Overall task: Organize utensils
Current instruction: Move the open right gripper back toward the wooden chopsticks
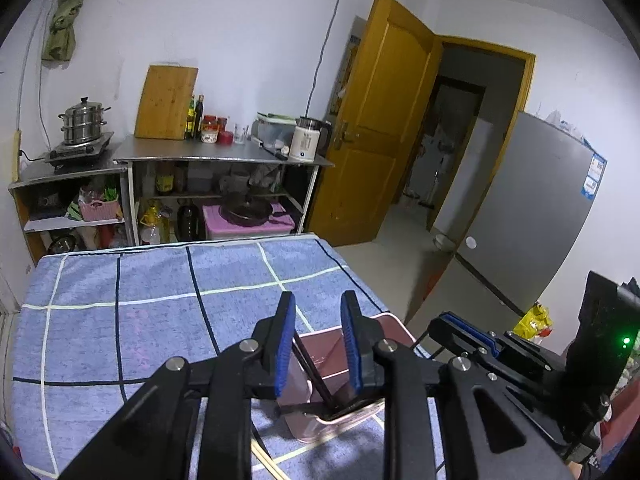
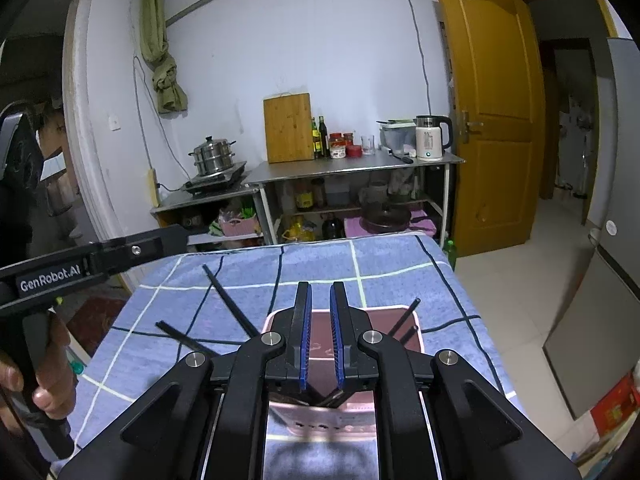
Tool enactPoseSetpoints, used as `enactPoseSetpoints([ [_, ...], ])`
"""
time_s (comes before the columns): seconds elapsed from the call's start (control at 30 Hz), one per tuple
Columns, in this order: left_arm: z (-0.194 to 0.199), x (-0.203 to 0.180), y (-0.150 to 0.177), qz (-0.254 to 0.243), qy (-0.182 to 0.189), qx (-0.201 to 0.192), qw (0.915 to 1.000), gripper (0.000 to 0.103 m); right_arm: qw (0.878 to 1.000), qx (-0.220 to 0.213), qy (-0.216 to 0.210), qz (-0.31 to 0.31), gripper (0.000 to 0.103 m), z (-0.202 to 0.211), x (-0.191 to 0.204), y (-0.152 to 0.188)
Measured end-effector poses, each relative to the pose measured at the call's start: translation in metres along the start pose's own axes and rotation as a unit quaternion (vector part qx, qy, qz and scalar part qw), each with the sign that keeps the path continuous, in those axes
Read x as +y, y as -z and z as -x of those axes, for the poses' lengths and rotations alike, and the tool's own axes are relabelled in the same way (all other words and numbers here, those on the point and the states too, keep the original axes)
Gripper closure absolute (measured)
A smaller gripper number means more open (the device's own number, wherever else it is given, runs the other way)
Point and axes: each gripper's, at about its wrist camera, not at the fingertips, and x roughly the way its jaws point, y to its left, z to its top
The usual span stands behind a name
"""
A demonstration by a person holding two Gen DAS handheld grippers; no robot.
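Your left gripper is released, your right gripper nearly clenched on nothing; pinch those thin, stiff, slippery black chopsticks mid-shaft.

White walls, open wooden door, steel counter, tiled floor.

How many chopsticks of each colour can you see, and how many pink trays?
Black chopsticks: 4
Pale wooden chopsticks: 2
Pink tray: 1
Total: 7
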Motion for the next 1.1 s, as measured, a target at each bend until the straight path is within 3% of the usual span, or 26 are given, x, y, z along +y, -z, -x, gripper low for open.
enactPoseSetpoints([
  [0.2,0.038,0.008,0.017,0.001,-0.008,-0.026,0.9996,0.075,1.0,-0.011,-0.011,0.001,0.089,0.025,0.008,0.009],
  [0.33,0.059,0.01,0.039,0.001,-0.023,-0.036,0.9991,0.065,1.0,-0.014,-0.023,0.01,0.088,0.043,0.019,0.022],
  [0.83,0.104,0.022,0.106,0.011,-0.079,-0.044,0.9958,0.065,0.998,-0.001,-0.05,0.039,0.087,0.075,0.044,0.064],
  [1.1,0.113,0.029,0.137,0.011,-0.086,-0.042,0.9954,0.065,0.997,0.015,-0.057,0.046,0.087,0.073,0.049,0.085],
])
